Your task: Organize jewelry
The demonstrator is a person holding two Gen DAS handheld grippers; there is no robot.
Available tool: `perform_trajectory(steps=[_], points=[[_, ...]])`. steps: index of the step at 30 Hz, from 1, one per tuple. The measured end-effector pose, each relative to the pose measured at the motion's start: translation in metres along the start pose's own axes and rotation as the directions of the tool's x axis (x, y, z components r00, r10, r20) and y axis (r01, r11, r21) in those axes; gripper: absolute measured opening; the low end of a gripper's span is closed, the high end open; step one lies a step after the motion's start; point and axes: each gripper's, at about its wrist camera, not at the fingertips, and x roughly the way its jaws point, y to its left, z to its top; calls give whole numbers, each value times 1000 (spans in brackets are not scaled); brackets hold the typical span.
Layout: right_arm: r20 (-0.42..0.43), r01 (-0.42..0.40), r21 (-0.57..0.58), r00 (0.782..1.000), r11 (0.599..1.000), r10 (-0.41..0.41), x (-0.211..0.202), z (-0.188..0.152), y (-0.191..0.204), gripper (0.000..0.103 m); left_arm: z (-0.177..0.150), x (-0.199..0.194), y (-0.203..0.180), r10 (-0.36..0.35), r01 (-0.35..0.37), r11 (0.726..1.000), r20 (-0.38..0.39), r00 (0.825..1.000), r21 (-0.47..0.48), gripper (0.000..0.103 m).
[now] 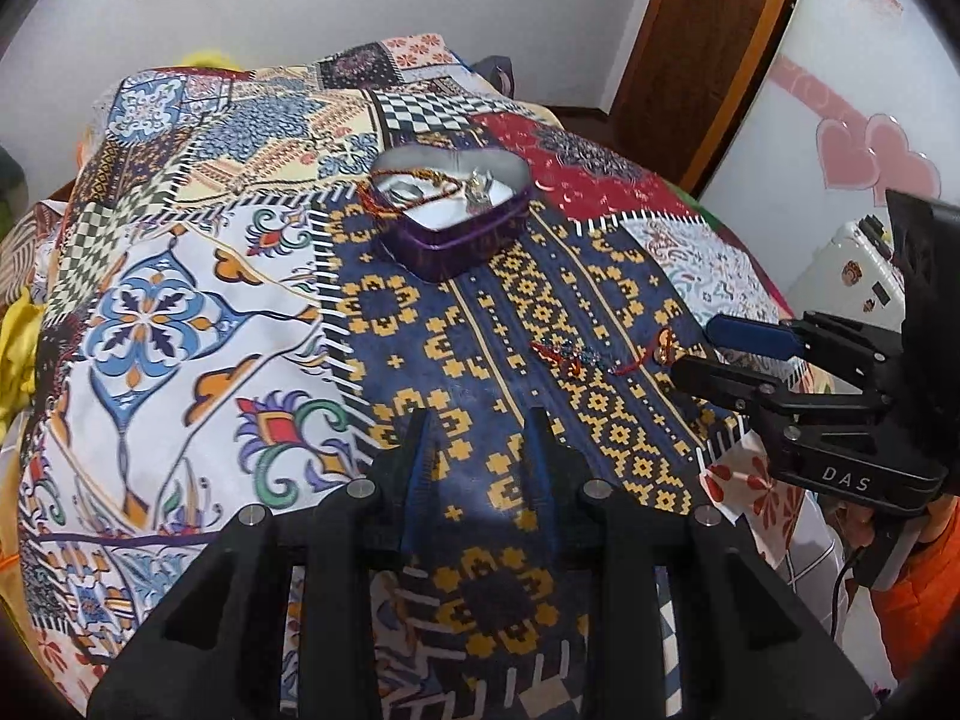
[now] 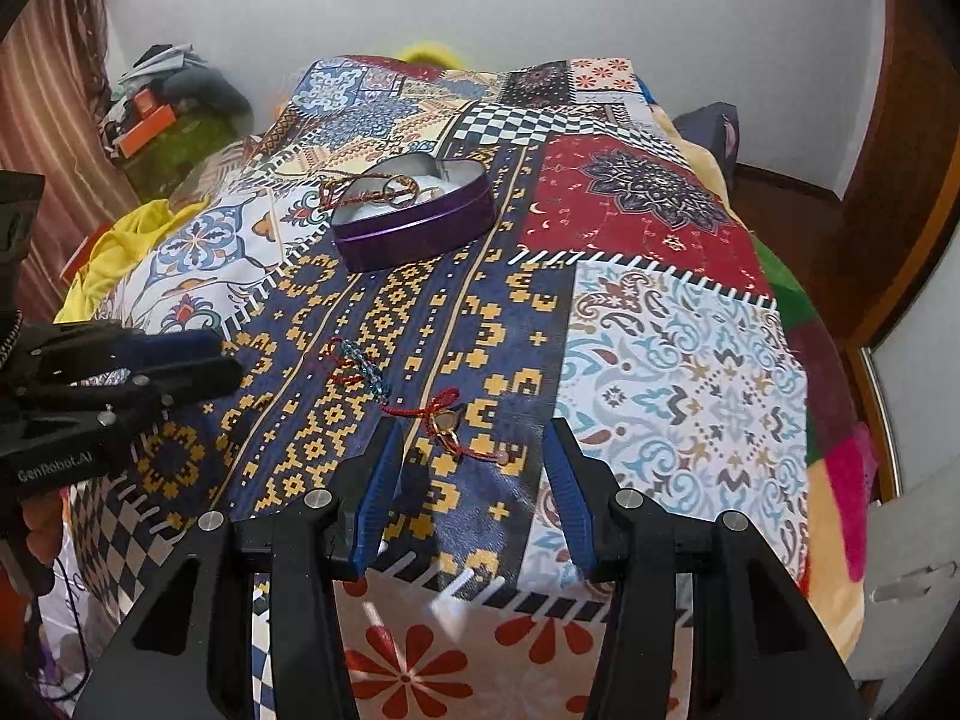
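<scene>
Reaching toward the loose pieces is the step in hand, by my reading: both grippers hang over the patchwork bedspread [image 2: 672, 360] with nothing between their fingers. In the right wrist view the right gripper [image 2: 474, 474] has its blue-padded fingers standing apart, and the red-cord bracelet [image 2: 447, 417] with its small gold charm lies on the cloth just ahead of them, at lower centre. A beaded blue-and-red bracelet [image 2: 354, 366] lies just beyond it, up and to the left. The left gripper [image 1: 480, 450] shows its fingers apart too, though by less, over bare blue-and-yellow pattern in the lower middle of its own view.

The purple heart-shaped tin [image 2: 414, 222] sits open in the upper centre of both views, with some jewelry already inside (one strand of red beads trails over its left rim).

The next move calls for the right fingers to come down astride the thin cord and pinch it without bunching the soft cloth; a low, near-flat approach seems wise, since the cord lies flush on the fabric
</scene>
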Motion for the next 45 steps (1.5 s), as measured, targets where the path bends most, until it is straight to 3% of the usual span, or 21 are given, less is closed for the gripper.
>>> perform_trajectory(steps=[10,16,18,20,23,29,37,45], points=[[9,-4,-56,1000,998,5,2,-2,5,42,15,18,-14,-56,56,998,-9,998,11,30],[8,-14,-57,1000,998,14,0,-5,0,34,25,31,-18,-83,83,997,-21,996,0,30],[9,-15,-56,1000,998,15,0,-5,-2,31,27,34,-19,-100,100,995,-24,995,-5,25],[11,-17,-55,1000,998,17,0,-4,-2,30,29,39,-19,-110,110,994,-33,993,-9,10],[15,-19,-55,1000,998,20,1,-3,-2,30,30,42,-17,-102,101,995,-31,994,-19,0],[16,-25,-58,1000,998,26,3,-1,1,29,33,17,-13,-40,41,999,65,997,-9,0],[15,-26,-67,1000,997,27,6,0,4,29,45,-32,4,9,-1,999,199,980,-38,0],[13,4,-114,1000,993,-2,15,1,17,18,44,-49,17,18,-3,998,231,973,-66,0]])
